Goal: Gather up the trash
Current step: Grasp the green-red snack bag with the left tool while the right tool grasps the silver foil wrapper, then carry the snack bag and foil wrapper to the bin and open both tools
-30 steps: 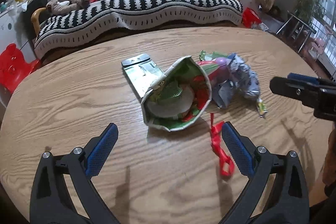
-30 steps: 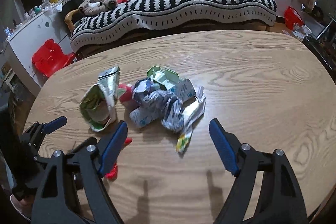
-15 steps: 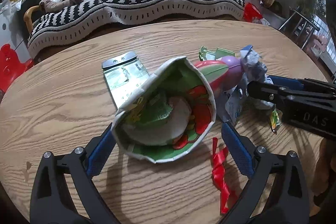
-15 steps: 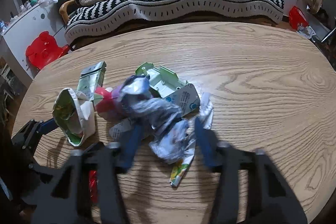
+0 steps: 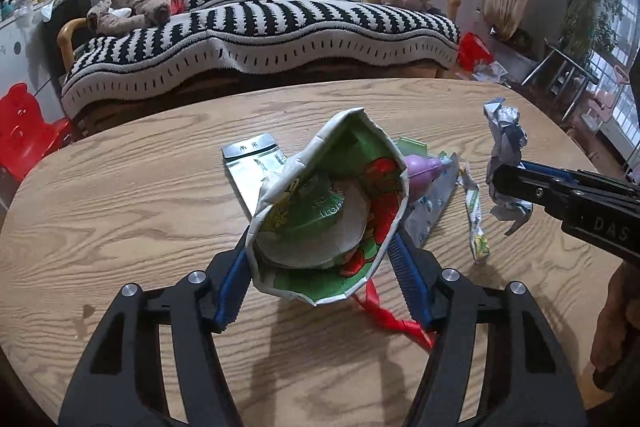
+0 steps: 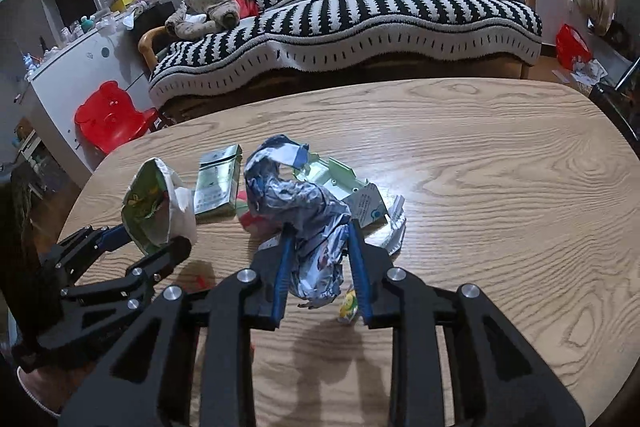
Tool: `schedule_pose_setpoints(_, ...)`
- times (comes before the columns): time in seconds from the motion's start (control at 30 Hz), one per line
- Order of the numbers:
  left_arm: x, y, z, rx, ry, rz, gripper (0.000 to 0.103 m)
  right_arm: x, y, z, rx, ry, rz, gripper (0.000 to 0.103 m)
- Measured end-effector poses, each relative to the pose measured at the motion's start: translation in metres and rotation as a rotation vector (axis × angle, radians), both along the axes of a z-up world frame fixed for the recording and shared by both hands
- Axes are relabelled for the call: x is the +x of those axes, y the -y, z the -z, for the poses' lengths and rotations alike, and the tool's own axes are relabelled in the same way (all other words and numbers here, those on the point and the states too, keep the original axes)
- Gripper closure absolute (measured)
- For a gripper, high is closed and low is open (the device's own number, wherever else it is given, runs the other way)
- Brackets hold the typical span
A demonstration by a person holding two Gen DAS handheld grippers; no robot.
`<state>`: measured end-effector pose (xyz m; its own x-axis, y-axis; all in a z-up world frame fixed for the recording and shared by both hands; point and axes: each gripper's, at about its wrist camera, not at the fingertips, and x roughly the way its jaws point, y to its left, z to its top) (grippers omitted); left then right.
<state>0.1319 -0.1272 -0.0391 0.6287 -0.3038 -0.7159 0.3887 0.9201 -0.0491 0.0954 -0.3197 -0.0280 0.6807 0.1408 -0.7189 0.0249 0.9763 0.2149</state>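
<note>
Left tongs [image 5: 320, 259], jaws just closing, clamp an open paper bowl [image 5: 328, 211], green-red print, nothing loose inside. Right tongs [image 6: 320, 259] clamp a crinkled foil wrapper [image 6: 304, 211]. Wood-grain bench [image 6: 500, 187].

White capitals reading "DAS" stand on the black side of the right gripper [image 5: 505, 187], seen from the left wrist camera; any further letters run out of the picture. Pale lettering curves across the green inside of the open paper bag [image 5: 328, 219], too distorted to read, and small dark characters mark the silver top strip of the flat foil pouch [image 5: 250, 149], too small to make out.
</note>
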Motion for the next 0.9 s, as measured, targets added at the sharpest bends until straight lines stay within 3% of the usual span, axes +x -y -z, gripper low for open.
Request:
schedule_pose_setpoints(0.3, -0.023, 0.015, -0.012, -0.002, -0.017, 0.013, 0.039, -0.036, 0.026, -0.008, -0.004, -0.018, 0.036, 0.076)
schedule_pose_setpoints(0.47, -0.043, 0.043, -0.023, -0.005, -0.026, 0.055, 0.039, -0.074, 0.066, -0.016, -0.001, -0.031, 0.095, 0.076)
schedule_pose_setpoints(0.67, -0.079, 0.096, -0.034, -0.029, -0.033, 0.165, 0.039, -0.134, 0.127, -0.023, 0.001, -0.042, 0.216, 0.076)
schedule_pose_setpoints(0.9, -0.13, 0.186, -0.034, -0.053, -0.06, 0.359, 0.039, -0.211, 0.201, -0.021, -0.035, -0.055, 0.392, 0.076)
